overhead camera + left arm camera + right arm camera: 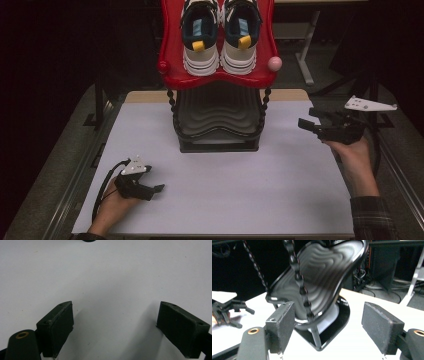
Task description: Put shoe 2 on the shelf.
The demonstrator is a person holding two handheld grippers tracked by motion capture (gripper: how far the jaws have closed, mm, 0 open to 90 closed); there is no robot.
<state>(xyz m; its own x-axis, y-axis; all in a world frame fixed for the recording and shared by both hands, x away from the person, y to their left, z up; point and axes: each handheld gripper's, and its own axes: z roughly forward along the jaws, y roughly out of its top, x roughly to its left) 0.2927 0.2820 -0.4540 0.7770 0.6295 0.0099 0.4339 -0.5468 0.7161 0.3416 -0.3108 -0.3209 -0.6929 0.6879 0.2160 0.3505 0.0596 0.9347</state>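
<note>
We hold two grippers near the shoe rack (218,120), which stands at the far middle of the table (225,200). The two shoes (219,35) sit side by side on the red top shelf (175,60) of the rack, heels toward us. Our right gripper (320,122) hangs to the right of the rack, its jaws apart with nothing between them, pointing at the black lower shelf (319,277). Our left gripper (150,187) rests in front of the rack to the left, jaws apart and holding nothing too. If we reach in too fast, we think a jaw could hit a bumpy black post (299,282) and shake the rack, and the shoes could slide off. The shoe toes are cut off at the top, and the lower shelf looks blurry.
</note>
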